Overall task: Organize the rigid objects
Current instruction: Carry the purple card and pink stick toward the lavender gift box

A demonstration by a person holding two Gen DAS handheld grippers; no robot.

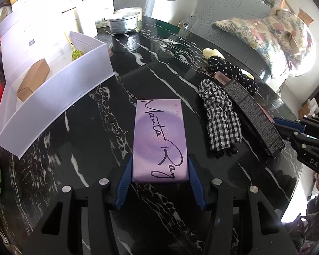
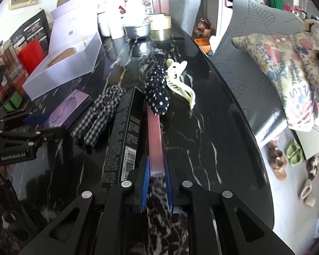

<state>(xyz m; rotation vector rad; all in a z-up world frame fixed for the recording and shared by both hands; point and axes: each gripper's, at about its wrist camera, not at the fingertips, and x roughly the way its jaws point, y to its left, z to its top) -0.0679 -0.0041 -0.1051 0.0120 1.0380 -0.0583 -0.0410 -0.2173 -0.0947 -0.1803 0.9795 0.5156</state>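
My left gripper (image 1: pixel 159 167) is shut on the near end of a flat purple box (image 1: pixel 160 140) with black script, lying on the black marble table (image 1: pixel 85 148). The purple box also shows in the right wrist view (image 2: pixel 68 110). My right gripper (image 2: pixel 156 167) is shut on the near end of a long pink box (image 2: pixel 154 133), whose far end lies under a polka-dot scrunchie (image 2: pixel 158 93). A long black box (image 2: pixel 125 136) lies just left of it. The white open storage box (image 1: pixel 53 93) at the left holds a brown carton (image 1: pixel 33 82).
A checked scrunchie (image 1: pixel 221 116) lies between the purple and black boxes. A cream hair claw (image 2: pixel 180 80) sits beyond the polka-dot scrunchie. A metal pot (image 1: pixel 123 22) stands at the far end. Grey chairs with a patterned cushion (image 2: pixel 287 68) line the right side.
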